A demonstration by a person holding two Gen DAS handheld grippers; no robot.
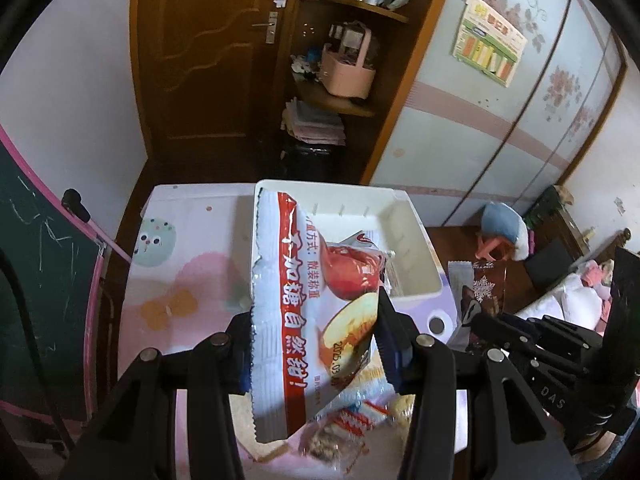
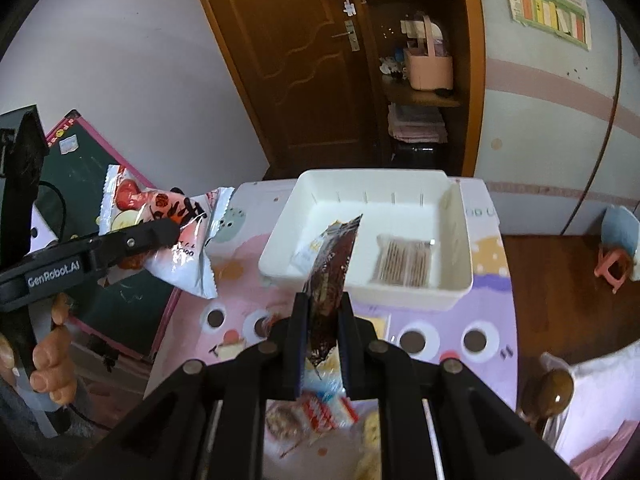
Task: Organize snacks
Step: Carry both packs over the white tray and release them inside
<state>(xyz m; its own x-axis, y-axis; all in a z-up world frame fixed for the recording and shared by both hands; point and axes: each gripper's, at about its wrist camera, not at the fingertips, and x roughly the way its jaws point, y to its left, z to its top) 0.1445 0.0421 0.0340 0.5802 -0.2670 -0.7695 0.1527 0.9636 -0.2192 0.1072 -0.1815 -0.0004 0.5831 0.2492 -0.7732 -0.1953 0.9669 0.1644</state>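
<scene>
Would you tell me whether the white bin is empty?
Not empty: the white bin already holds a clear pack of thin sticks on its floor.

White bin (image 2: 452, 292): open-topped. Left and middle floor bare; clear wafer packet (image 2: 404, 260) on the right side, small yellow-white packet (image 2: 308, 254) near the left wall. Table (image 2: 240, 300) before the bin: bare patterned cover. Near edge, under both grippers: loose snack packets (image 2: 320, 412) crowd the surface.
</scene>
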